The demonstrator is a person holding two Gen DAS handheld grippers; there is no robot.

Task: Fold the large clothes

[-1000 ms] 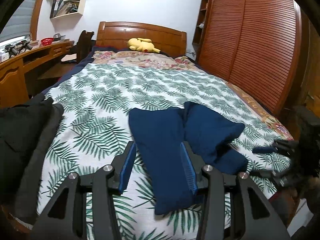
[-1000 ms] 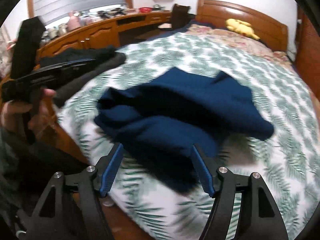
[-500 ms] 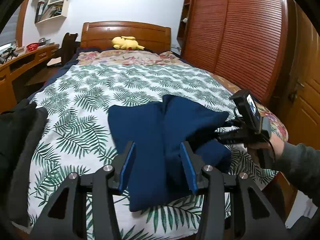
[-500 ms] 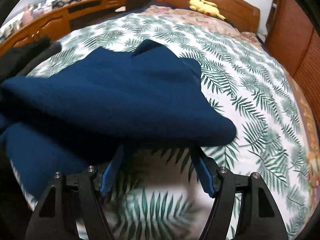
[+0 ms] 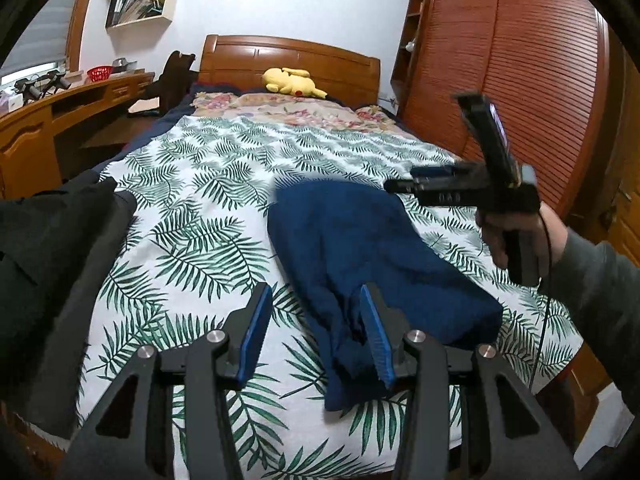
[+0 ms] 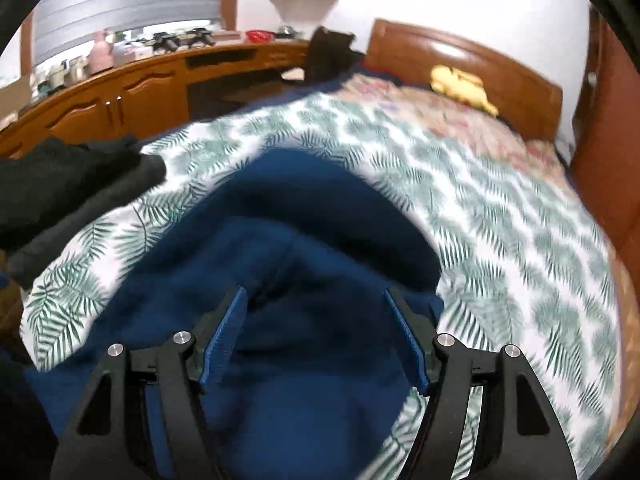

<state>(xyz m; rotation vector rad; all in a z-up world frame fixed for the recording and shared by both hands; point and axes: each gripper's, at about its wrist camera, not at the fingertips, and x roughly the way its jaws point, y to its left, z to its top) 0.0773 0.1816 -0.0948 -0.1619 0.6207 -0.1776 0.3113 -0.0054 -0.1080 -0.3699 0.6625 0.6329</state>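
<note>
While its blue pads stand apart over the bed (image 5: 208, 184), the left gripper (image 5: 316, 332) grips nothing, a navy garment (image 5: 360, 248) lying just beyond at one o'clock. Spread wide, the right gripper (image 6: 320, 328) hovers above that garment (image 6: 304, 240), empty. Dark clothes (image 5: 52, 240) lie at nine o'clock.
</note>
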